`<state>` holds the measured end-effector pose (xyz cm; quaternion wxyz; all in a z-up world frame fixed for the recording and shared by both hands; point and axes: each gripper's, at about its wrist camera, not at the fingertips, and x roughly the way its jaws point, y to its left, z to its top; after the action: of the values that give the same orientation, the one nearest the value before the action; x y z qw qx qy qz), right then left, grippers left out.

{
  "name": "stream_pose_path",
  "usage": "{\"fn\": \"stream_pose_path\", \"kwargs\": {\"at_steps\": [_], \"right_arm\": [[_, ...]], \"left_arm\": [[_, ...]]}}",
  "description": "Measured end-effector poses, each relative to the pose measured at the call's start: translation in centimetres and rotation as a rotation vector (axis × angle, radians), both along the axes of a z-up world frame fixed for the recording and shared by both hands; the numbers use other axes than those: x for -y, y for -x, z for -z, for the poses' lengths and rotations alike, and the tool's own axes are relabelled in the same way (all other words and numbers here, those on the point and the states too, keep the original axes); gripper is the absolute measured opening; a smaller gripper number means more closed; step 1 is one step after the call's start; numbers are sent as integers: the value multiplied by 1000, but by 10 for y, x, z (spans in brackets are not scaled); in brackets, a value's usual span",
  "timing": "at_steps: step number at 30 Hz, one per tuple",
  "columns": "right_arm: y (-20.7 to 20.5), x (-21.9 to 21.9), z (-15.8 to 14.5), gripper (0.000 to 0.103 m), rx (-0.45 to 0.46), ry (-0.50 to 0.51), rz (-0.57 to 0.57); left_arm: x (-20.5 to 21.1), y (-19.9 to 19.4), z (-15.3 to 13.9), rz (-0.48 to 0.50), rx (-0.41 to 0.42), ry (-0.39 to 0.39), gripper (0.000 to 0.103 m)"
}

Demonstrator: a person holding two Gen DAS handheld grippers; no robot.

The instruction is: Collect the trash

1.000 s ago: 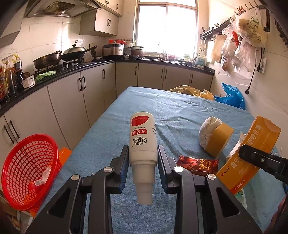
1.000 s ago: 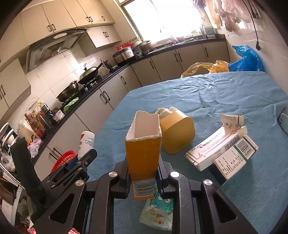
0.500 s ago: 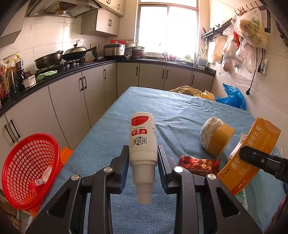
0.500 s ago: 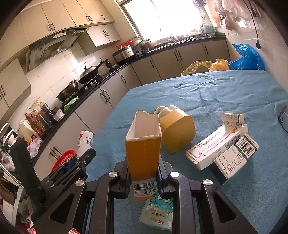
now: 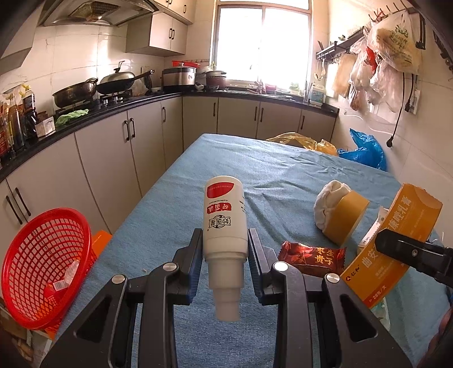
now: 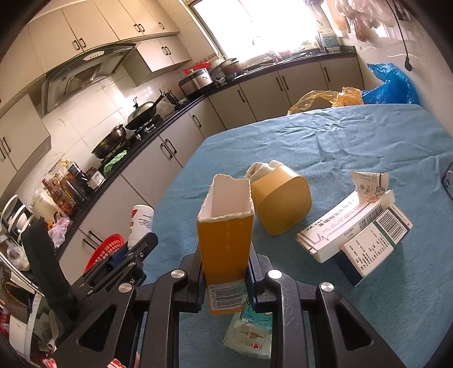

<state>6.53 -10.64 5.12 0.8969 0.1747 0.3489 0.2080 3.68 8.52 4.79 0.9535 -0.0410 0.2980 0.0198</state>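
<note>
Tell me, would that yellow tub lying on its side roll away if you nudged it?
Probably only a little. The yellow tub lies tipped on the blue cloth, and its sides look squarish, not round. The white wad stuffed in its mouth suggests it is light, so it may slide or rock instead. The soft cloth should slow it.

A home kitchen. Grey cabinets under a black countertop run along two walls to a bright window; woks sit on a gas stove beneath a range hood, beside a rice cooker and sauce bottles. Plastic bags hang from wall hooks above a blue-clothed table.
</note>
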Motion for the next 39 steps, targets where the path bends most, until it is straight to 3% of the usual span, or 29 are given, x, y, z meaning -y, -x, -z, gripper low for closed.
{"fn": "stream_pose_path", "kwargs": {"at_steps": [39], "right_arm": [[3, 1, 0, 25, 4, 1, 22]], "left_arm": [[1, 4, -4, -25, 38, -19, 29]]}}
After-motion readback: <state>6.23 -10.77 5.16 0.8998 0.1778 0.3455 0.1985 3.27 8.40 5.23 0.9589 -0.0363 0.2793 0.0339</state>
